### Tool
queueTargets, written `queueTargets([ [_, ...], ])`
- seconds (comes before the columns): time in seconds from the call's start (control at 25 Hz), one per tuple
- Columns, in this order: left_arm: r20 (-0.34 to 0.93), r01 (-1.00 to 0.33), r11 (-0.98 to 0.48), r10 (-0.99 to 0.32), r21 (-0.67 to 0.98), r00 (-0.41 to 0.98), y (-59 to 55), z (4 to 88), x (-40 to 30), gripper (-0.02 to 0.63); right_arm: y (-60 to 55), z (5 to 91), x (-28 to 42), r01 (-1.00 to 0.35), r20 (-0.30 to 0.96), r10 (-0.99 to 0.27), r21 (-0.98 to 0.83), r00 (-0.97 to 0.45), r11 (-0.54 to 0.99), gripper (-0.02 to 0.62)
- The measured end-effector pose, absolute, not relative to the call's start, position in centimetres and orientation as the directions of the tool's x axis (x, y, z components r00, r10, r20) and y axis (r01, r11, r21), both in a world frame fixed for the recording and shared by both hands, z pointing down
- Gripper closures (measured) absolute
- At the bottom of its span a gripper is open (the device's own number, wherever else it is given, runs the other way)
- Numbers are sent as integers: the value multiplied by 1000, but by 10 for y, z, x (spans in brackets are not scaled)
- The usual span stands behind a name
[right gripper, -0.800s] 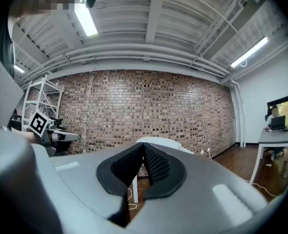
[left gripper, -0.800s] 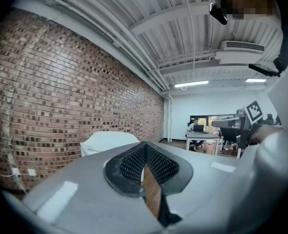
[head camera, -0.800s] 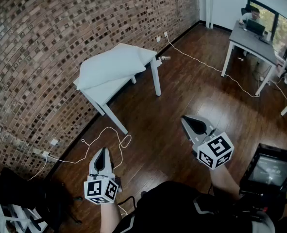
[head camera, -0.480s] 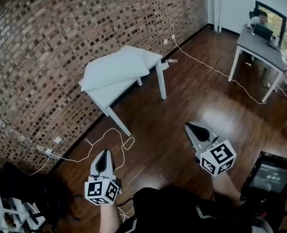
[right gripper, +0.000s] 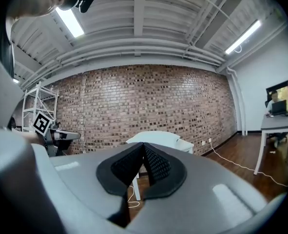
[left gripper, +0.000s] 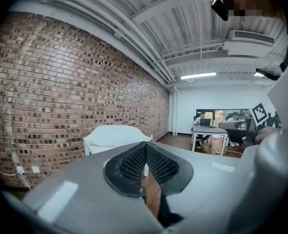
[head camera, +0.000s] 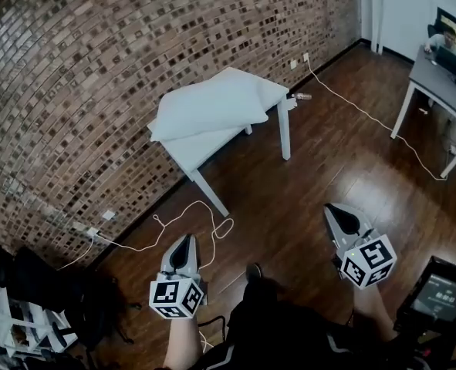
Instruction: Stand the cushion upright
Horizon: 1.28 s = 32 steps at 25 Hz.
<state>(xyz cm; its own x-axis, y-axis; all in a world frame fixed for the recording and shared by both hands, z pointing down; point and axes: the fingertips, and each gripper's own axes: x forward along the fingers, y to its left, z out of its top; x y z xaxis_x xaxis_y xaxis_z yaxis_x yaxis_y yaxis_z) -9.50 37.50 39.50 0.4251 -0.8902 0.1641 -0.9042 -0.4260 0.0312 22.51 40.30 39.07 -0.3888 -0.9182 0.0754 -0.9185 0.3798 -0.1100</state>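
A white cushion [head camera: 209, 105] lies flat on a small white table [head camera: 200, 147] against the brick wall; it also shows far off as the cushion [left gripper: 113, 133] in the left gripper view and the cushion [right gripper: 153, 137] in the right gripper view. My left gripper [head camera: 184, 244] is shut and empty, held low over the floor well short of the table. My right gripper [head camera: 337, 211] is shut too, with nothing between its jaws, to the right and just as far from the cushion.
A white cable [head camera: 183, 224] loops on the wooden floor by the table leg. Another cable [head camera: 366, 114] runs along the floor to the right. A grey desk [head camera: 444, 83] with a seated person stands at far right. A rack [head camera: 11, 322] is at lower left.
The view has shifted: table and cushion now sit further right and nearer. Both grippers stay shut and keep their pose in front of me.
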Motion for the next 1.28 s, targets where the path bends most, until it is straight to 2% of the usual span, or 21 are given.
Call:
queueTargets([
  [0.68, 193, -902, -426, -882, 69, 431, 100, 414, -200, 606, 175, 377, 170, -960, 146, -948, -51, -281, 277, 589],
  [0.96, 220, -882, -468, -856, 58, 468, 21, 425, -227, 606, 100, 381, 134, -952, 167, -938, -67, -305, 297, 589],
  [1.04, 229, -875, -481, -846, 63, 481, 6, 430, -228, 588, 84, 385, 130, -950, 178, -933, -74, -312, 304, 589],
  [1.28, 265, -897, -436, -858, 76, 439, -47, 442, -247, 572, 18, 391, 125, -940, 202, -918, -68, -341, 334, 589],
])
